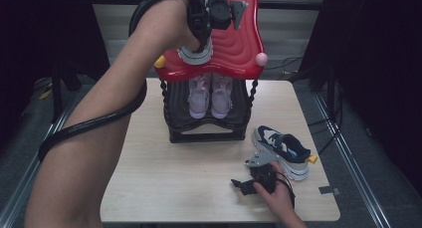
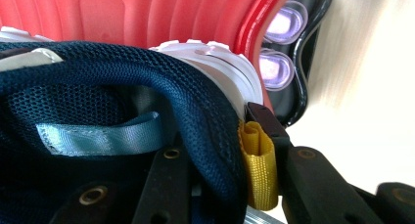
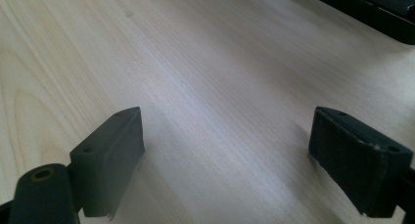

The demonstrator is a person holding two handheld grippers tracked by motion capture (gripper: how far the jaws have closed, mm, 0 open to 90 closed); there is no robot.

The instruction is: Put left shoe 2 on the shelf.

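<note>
A navy mesh sneaker (image 2: 122,82) with a white sole and a yellow heel tab (image 2: 258,165) rests on the red top shelf (image 1: 234,44) of a shoe rack. My left gripper (image 2: 215,150) is shut on its heel collar, one jaw inside the shoe and one outside beside the tab. From the high view, the left gripper (image 1: 201,39) is over the held sneaker (image 1: 195,55) at the shelf's front. Its matching sneaker (image 1: 283,148) lies on the table at the right. My right gripper (image 1: 244,184) sits low on the table just left of that sneaker, open, with bare wood between its jaws (image 3: 225,150).
A pair of lilac shoes (image 1: 211,96) stands on the black lower shelf (image 1: 206,123), also seen past the red edge as lilac toes (image 2: 276,48). The light wooden table (image 1: 164,168) has free room in front of the rack. The rack's black base (image 3: 372,9) is ahead of the right gripper.
</note>
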